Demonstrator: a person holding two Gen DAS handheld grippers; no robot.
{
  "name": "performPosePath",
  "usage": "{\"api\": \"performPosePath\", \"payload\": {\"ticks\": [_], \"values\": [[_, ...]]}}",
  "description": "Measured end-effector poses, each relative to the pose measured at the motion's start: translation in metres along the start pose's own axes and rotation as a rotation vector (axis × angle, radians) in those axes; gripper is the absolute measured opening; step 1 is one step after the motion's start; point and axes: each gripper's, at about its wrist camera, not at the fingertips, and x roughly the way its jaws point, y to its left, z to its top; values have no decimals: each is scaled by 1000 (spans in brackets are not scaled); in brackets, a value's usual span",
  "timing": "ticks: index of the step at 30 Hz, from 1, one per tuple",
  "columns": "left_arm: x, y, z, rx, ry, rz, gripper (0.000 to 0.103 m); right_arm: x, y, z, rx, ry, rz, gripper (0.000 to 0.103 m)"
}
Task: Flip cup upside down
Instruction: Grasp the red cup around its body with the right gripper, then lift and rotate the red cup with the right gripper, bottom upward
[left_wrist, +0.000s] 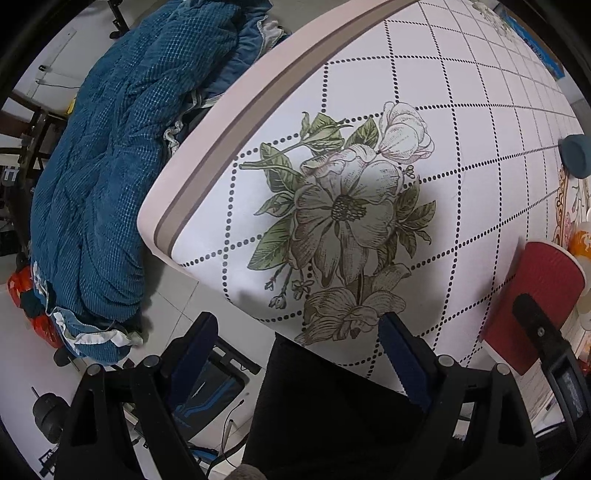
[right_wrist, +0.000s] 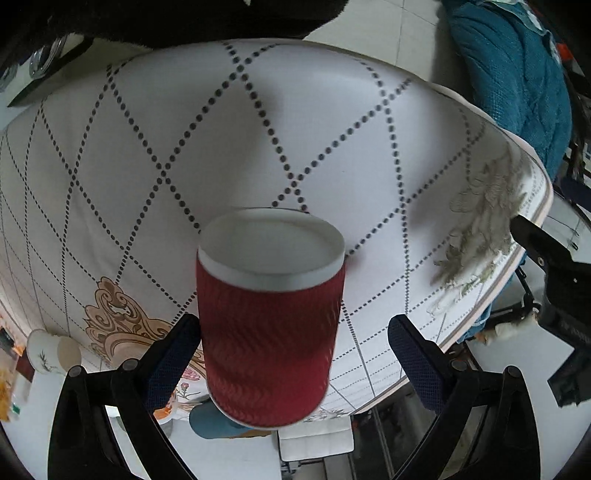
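- The right tool has its jaws wide apart. One finger lies at, or just beside, the wall of the cup, and the other stands clear of it, so it is not clamping anything.
- The left tool is also spread open with nothing between its fingers. It hangs over the near corner of the surface (well off to the side of the action).
- The cup is red and ribbed and sits between the right tool's fingers. A flat white disc with a raised lip faces up in that view, and I take this to be the closed base rather than the mouth.
- In the left view the cup shows at the far right edge, partly behind a finger of the right tool.
- The cup looks smeared by blur. I cannot tell whether its lower end is planted on the patterned cloth or hangs just off it.
- Step in hand, as I judge it: the turn-over looks made, and this is the letting-go at the end of it.
- The next move calls for drawing the right tool straight back along its fingers. The near finger must not drag the light wall, since a paper cup would tip easily.
- A blue blanket lies heaped beyond the surface's edge, out of the way.
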Motion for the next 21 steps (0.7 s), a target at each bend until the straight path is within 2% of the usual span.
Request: {"api": "performPosePath", "payload": {"ticks": [2,4,14,21], "values": [[0,-3,1,8,2,2,89,5,-2,1,6,8,12,93],[0,-4,2,16,3,2,89,12,-6,1,18,19,20,81],[-2,-10,8,49,2,8,89,19,-26,-5,119,4,69,80],[-5,-10,10,64,1,12,89,20,-49,-8,312,7,195,80]]}}
